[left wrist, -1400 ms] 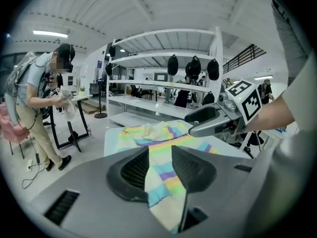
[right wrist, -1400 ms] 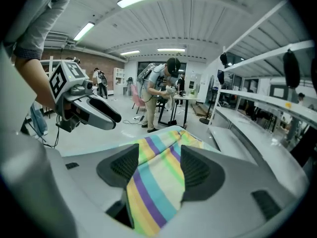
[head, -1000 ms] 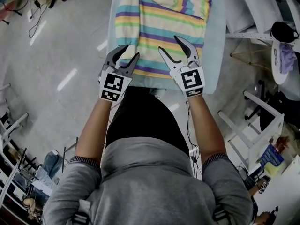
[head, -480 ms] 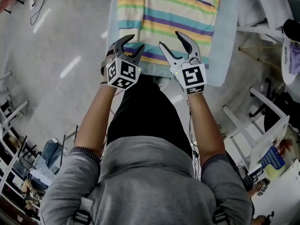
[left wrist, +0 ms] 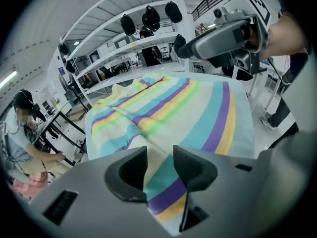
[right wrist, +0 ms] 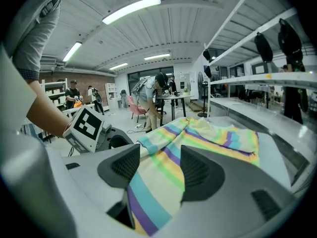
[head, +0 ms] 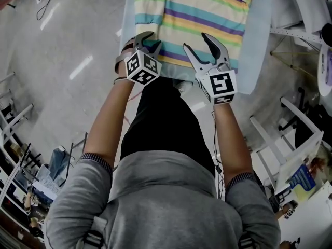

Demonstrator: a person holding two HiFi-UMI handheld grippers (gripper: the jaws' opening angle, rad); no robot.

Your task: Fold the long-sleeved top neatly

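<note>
Two grippers hung over the near edge of the striped long-sleeved top (head: 197, 12), which lay flat on the pale blue desk (head: 258, 45) at the top centre of the head view. The left gripper (head: 149, 39) was at the top's lower left corner. Its jaws had just been closing but stood apart, with the hem showing in the gap and neither pad pressing on it. The right gripper (head: 195, 41), toward the lower right, held its jaws wide apart above the stripes and gripped nothing.
</note>
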